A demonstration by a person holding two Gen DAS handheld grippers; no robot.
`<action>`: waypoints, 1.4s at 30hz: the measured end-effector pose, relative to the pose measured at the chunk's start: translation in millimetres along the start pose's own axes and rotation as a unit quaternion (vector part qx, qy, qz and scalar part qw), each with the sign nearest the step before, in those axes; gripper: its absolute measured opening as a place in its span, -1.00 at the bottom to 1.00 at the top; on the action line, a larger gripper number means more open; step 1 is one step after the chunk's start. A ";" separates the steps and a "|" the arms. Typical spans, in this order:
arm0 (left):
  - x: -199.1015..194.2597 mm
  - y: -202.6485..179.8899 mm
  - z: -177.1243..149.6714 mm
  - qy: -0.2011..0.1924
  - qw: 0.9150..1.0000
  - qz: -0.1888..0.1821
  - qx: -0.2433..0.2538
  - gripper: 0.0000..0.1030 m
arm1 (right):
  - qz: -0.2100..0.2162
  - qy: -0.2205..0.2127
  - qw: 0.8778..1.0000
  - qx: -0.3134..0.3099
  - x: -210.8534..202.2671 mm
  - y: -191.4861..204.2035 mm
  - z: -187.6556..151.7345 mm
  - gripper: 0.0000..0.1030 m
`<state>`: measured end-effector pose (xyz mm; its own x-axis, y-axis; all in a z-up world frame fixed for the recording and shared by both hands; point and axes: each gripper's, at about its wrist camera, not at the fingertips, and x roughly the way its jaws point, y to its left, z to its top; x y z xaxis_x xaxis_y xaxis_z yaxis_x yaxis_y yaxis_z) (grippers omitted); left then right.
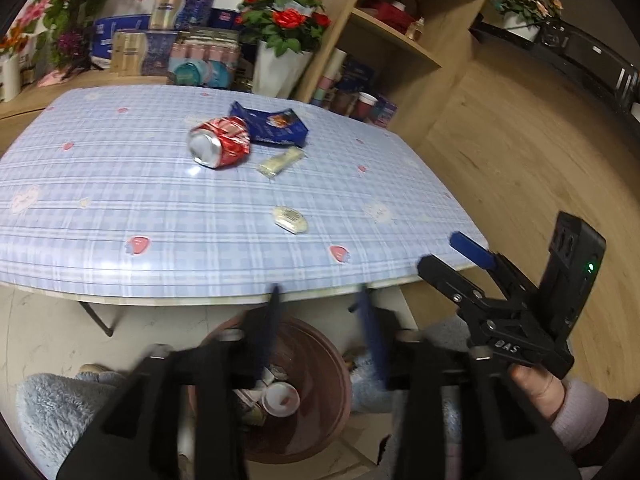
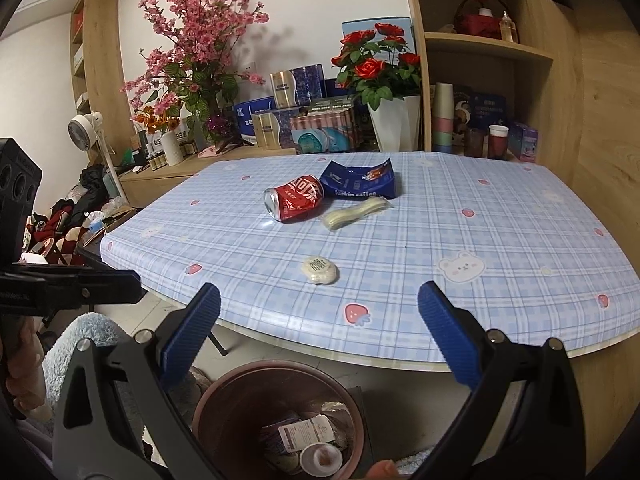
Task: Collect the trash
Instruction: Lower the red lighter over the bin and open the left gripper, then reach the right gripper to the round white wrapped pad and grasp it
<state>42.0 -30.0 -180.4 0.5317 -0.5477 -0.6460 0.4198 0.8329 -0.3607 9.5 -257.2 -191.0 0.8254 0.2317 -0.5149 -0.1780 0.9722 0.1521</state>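
Observation:
A crushed red can (image 1: 220, 142) (image 2: 295, 197), a blue coffee packet (image 1: 274, 125) (image 2: 360, 180), a pale long wrapper (image 1: 281, 162) (image 2: 354, 210) and a small white round packet (image 1: 291, 219) (image 2: 319, 270) lie on the blue checked table (image 1: 120, 200) (image 2: 480, 220). A brown trash bin (image 1: 320, 408) (image 2: 224, 400) with trash inside stands on the floor below the table's near edge. My left gripper (image 1: 322, 322) is open and empty above the bin, blurred. My right gripper (image 2: 320, 308) is open and empty above the bin; it also shows in the left wrist view (image 1: 456, 256).
Flower pots, boxes and cups stand on the wooden shelves (image 2: 488, 52) behind the table. A fan (image 2: 86, 124) and piled clothes are at the left. A fluffy blue fabric (image 1: 52, 408) lies by the bin. Wooden floor (image 1: 520, 160) lies right of the table.

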 end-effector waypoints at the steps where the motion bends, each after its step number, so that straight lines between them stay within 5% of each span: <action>1: -2.6 3.1 0.5 -0.010 1.000 0.010 -0.006 0.49 | -0.003 0.003 1.000 0.000 0.9 -0.7 -0.9 0.89; 3: -8.6 9.3 1.8 -0.033 0.999 0.036 -0.017 0.79 | -0.006 0.006 1.000 0.000 2.1 -0.9 -1.6 0.89; 9: -19.5 37.6 7.5 -0.063 0.992 0.091 -0.063 0.86 | 0.004 0.013 1.000 0.003 6.9 -2.9 -5.2 0.89; 14: -23.2 61.8 6.9 -0.080 0.986 0.093 -0.112 0.87 | 0.010 0.029 0.999 0.013 15.9 -6.9 -9.3 0.89; 22: -14.6 77.7 1.7 -0.069 0.986 0.105 -0.111 0.87 | 0.034 0.072 0.996 0.037 44.3 -17.6 -9.3 0.89; 25: -10.1 83.8 1.5 -0.065 0.985 0.106 -0.116 0.87 | -0.006 0.097 0.995 -0.005 58.7 -9.4 -8.8 0.89; 34: 3.9 97.0 1.1 -0.049 0.987 0.106 -0.114 0.87 | 0.001 0.136 0.990 -0.037 112.6 -2.6 0.0 0.88; 38: 10.5 104.5 1.8 -0.042 0.987 0.097 -0.122 0.87 | 0.012 0.163 0.984 -0.065 147.0 2.1 9.3 0.59; 42: 18.0 109.7 3.9 -0.038 0.987 0.099 -0.120 0.87 | 0.015 0.179 0.980 -0.090 176.0 4.7 14.0 0.54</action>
<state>100.5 51.2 -229.0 0.6427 -0.3686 -0.6716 0.1196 0.9142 -0.3873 161.4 -212.4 -269.1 0.5828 0.2255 -0.7807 -0.3169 0.9477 0.0371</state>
